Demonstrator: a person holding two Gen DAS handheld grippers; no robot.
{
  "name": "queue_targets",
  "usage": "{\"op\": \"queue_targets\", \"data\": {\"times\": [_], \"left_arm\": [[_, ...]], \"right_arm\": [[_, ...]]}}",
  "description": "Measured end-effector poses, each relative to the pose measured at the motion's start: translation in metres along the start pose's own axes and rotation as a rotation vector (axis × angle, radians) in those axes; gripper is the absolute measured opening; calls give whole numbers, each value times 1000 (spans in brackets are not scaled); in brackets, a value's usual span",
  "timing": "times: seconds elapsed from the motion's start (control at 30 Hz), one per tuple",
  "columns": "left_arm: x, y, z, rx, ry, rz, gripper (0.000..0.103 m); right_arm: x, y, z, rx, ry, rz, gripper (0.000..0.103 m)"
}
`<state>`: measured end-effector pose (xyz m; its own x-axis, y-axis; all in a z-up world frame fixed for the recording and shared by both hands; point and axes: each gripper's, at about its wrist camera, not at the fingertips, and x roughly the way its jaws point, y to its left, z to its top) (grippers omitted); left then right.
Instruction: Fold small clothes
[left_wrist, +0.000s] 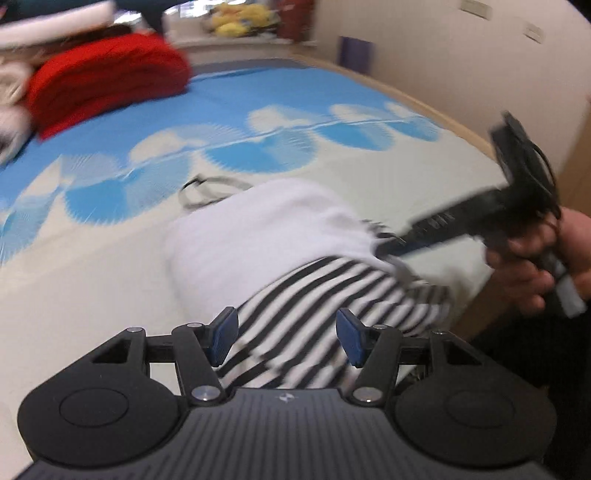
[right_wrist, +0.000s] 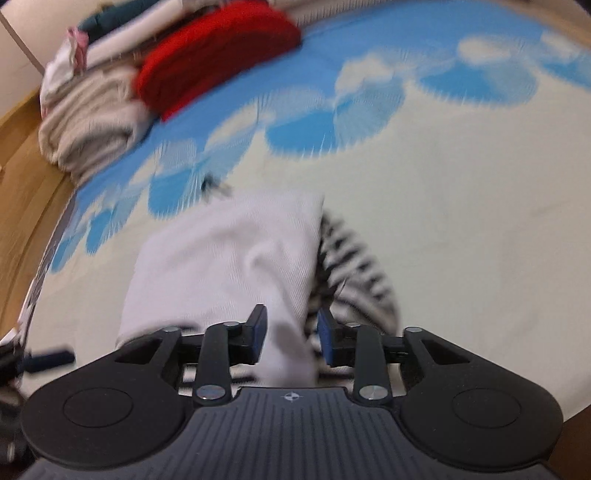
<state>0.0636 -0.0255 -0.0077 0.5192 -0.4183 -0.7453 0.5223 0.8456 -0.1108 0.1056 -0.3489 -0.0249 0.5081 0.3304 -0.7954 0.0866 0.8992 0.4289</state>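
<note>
One striped garment (left_wrist: 325, 295) with a white part lies under two grippers, left (left_wrist: 286, 338) spread, right (right_wrist: 291, 338) spread around white cloth.

A wide bed (left_wrist: 424, 173) is being covered by a cream sheet printed with blue and white fan shapes (right_wrist: 461, 184). It is being bordered by a pale beige wall (left_wrist: 424, 48) and a wooden floor (right_wrist: 22, 192).
</note>
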Motion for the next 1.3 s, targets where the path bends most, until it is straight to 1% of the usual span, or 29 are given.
{"op": "queue_targets", "data": {"times": [0.07, 0.13, 0.17, 0.2, 0.23, 0.27, 0.33, 0.4, 0.47, 0.5, 0.53, 0.57, 0.6, 0.67, 0.7, 0.77, 0.83, 0.9, 0.97, 1.07, 1.13, 1.17, 1.23, 1.3], "left_arm": [[10, 13, -8, -92, 23, 37, 64], [14, 21, -9, -166, 50, 80, 64], [15, 22, -5, -194, 50, 76, 64], [16, 26, -4, -214, 51, 59, 68], [20, 27, -2, -221, 57, 48, 72], [22, 27, -2, -215, 63, 45, 74], [22, 26, -2, -199, 76, 46, 81], [27, 26, -3, -197, 105, 46, 83], [34, 26, -6, -214, 133, 26, 85], [37, 26, -7, -220, 148, 13, 86], [41, 24, -11, -218, 162, 0, 87], [46, 24, -13, -205, 178, -8, 88], [49, 23, -16, -187, 195, -6, 89], [56, 19, -22, -146, 243, 3, 89], [58, 19, -25, -138, 261, 1, 89], [64, 19, -30, -133, 283, -2, 89], [66, 16, -32, -107, 287, 0, 89], [66, 11, -32, -58, 268, 22, 89], [64, 6, -31, -16, 263, 29, 89], [69, 5, -34, 14, 306, 26, 88], [63, 6, -27, 19, 311, 6, 83], [56, 6, -21, 31, 306, -4, 83], [37, 11, -4, 58, 246, -32, 83], [21, 25, 18, 49, 191, -52, 83]], "right_arm": [[16, 1, -4, 4, 75, -6, 37], [25, 3, -8, 10, 109, -2, 38], [27, 3, -8, 15, 113, 5, 37], [27, 3, -9, 15, 113, 14, 32], [27, 4, -10, 10, 107, 23, 19], [23, 6, -10, 1, 95, 39, 5], [13, 11, -11, -27, 49, 70, 5], [-7, 14, -10, -48, -26, 111, 4], [-27, 5, -8, -4, -91, 157, 3], [-36, -2, -6, 26, -109, 174, 2], [-43, -9, -6, 45, -118, 166, 2], [-46, -15, -8, 48, -108, 140, 2], [-45, -20, -10, 52, -85, 114, 2], [-31, -27, -16, 49, -2, 52, 2], [-21, -27, -20, 31, 52, 22, 2], [0, -20, -29, -25, 131, -23, 2], [15, -9, -34, -100, 165, -67, 2], [24, 0, -32, -160, 168, -117, 2], [27, 3, -32, -171, 157, -131, 2], [28, 1, -30, -156, 159, -138, 2], [21, 1, -30, -173, 152, -141, 2], [19, 1, -31, -194, 148, -146, 2], [12, 4, -33, -241, 129, -146, 2], [5, 6, -35, -280, 106, -146, 2]]}}
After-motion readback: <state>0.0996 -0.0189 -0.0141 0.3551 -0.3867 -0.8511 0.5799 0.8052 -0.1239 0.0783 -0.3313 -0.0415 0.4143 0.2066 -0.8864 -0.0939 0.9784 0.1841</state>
